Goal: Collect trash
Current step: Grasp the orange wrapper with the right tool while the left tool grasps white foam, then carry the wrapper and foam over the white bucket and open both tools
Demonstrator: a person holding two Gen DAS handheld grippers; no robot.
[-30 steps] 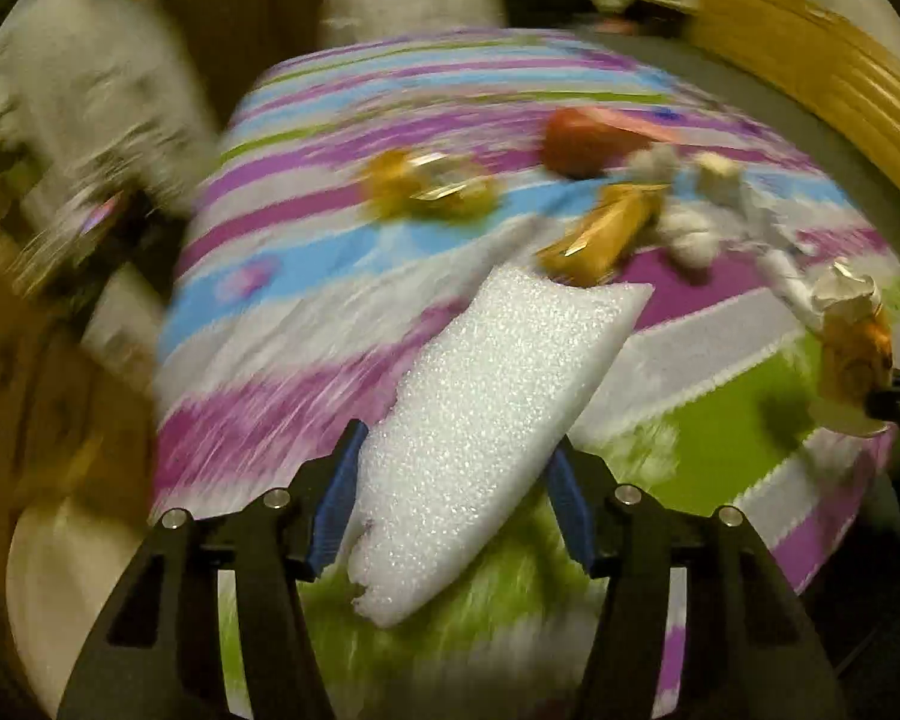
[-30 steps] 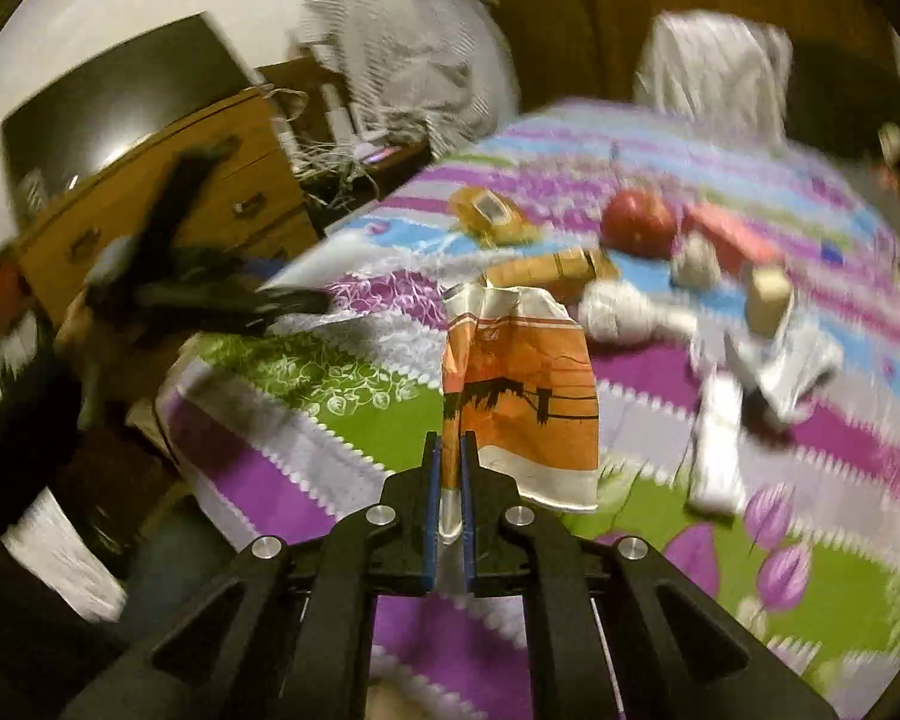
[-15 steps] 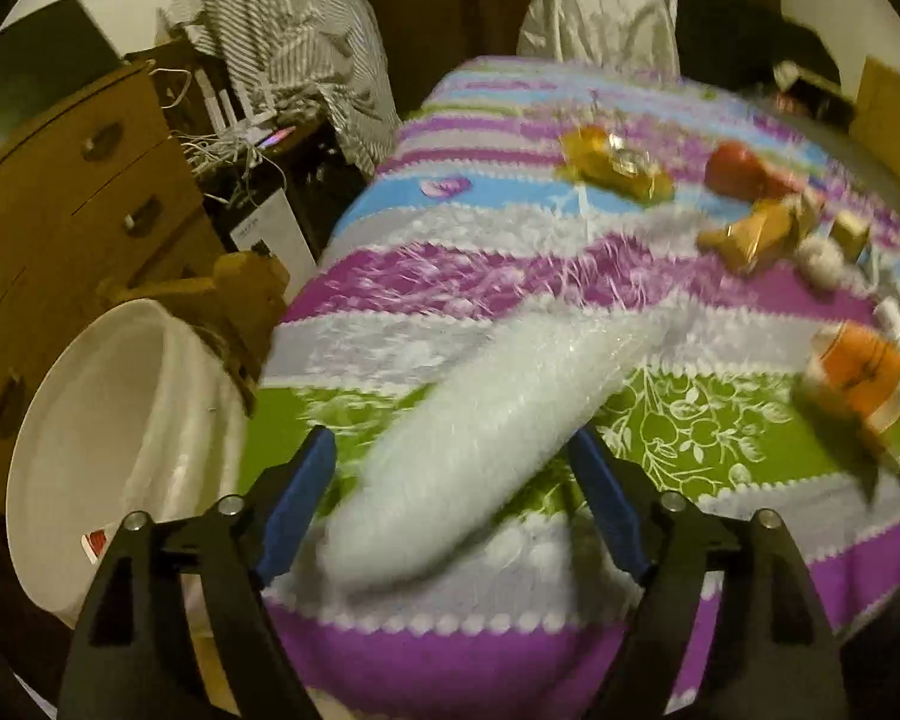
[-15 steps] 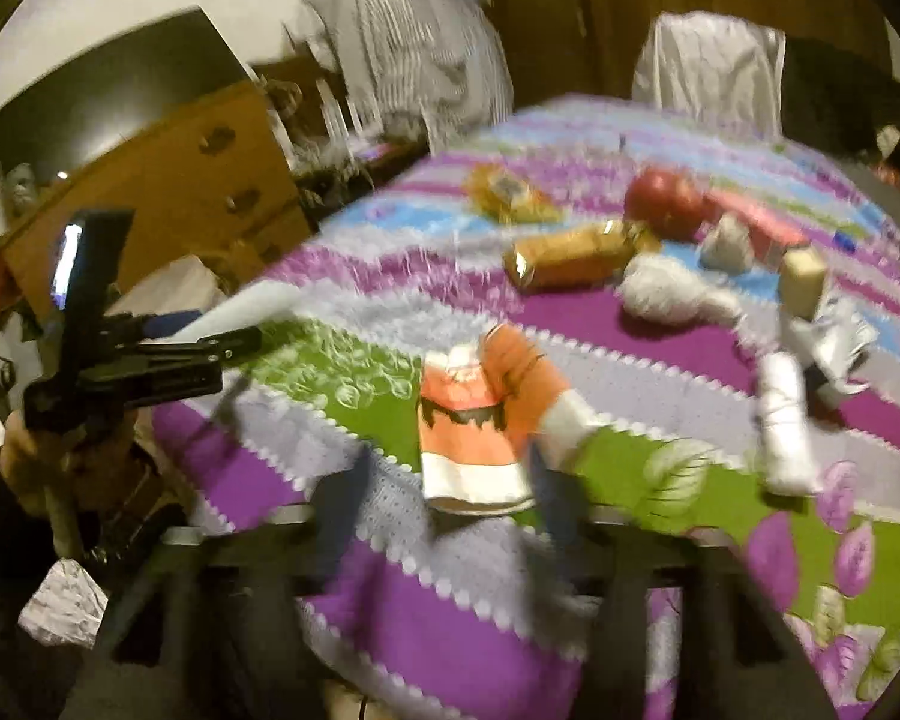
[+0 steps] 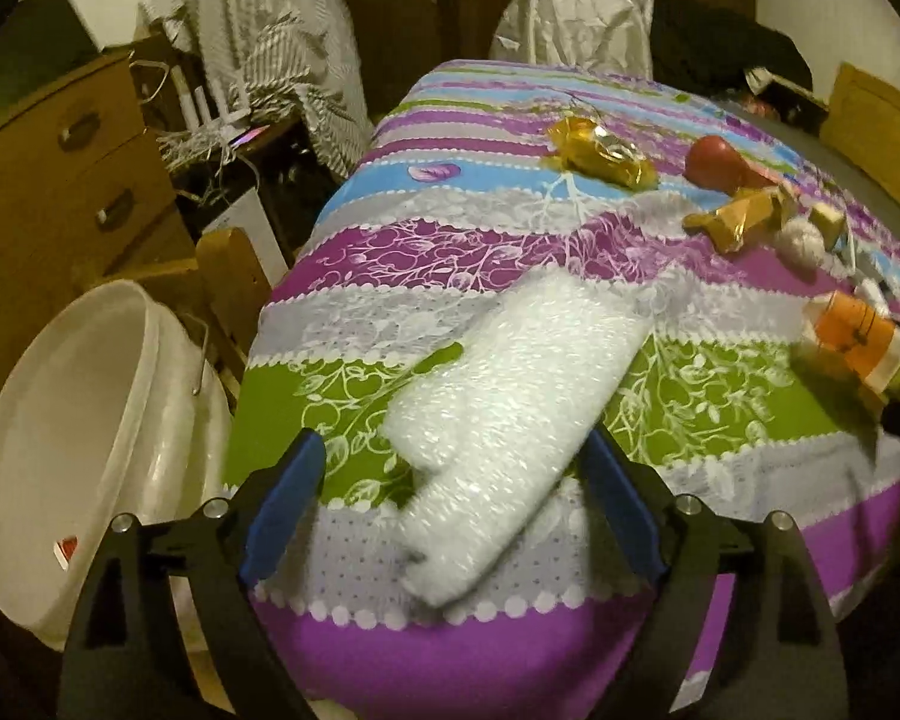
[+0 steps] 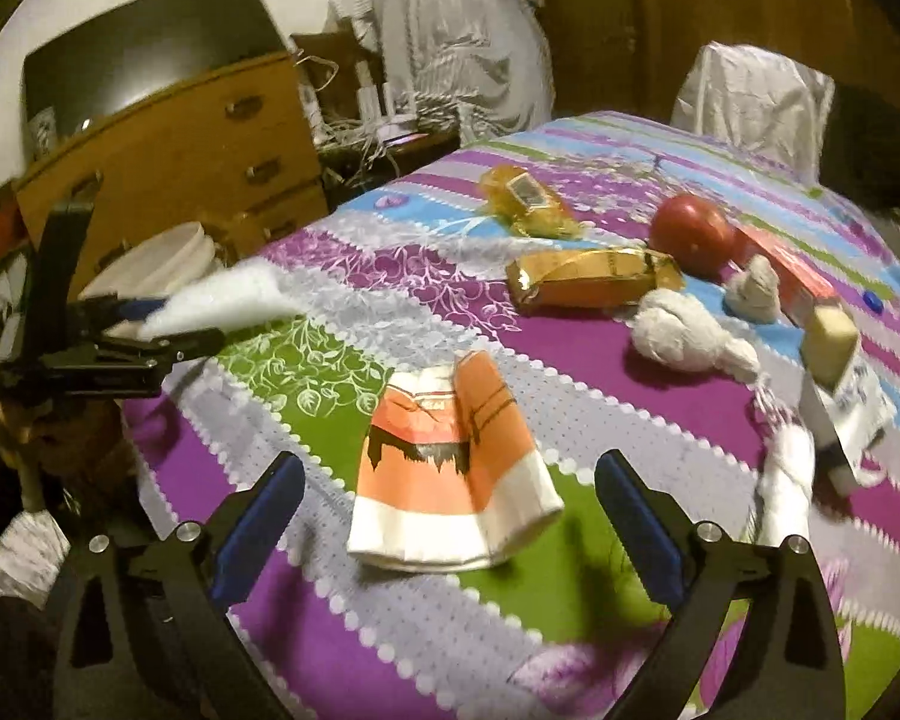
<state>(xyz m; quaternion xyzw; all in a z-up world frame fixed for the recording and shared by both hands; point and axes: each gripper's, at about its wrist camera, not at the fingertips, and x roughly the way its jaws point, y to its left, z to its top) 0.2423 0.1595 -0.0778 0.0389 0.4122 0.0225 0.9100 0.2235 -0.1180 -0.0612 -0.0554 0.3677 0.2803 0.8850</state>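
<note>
The white foam sheet (image 5: pixel 504 420) is seen between the spread fingers of the left gripper (image 5: pixel 456 504); contact with the right pad cannot be confirmed. A white bucket (image 5: pixel 84 420) stands to the gripper's left, beside the table (image 5: pixel 450 660). The orange paper cup (image 6: pixel 450 468) lies flattened between the wide-open fingers of the right gripper (image 6: pixel 450 516), untouched. Ahead of it are noted a gold wrapper (image 6: pixel 588 282) and a red ball (image 6: pixel 690 234).

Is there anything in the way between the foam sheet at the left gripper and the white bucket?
Nothing visible blocks it. The foam sheet sits between the open left gripper fingers, and the white bucket stands just past the table edge, mouth open.
</note>
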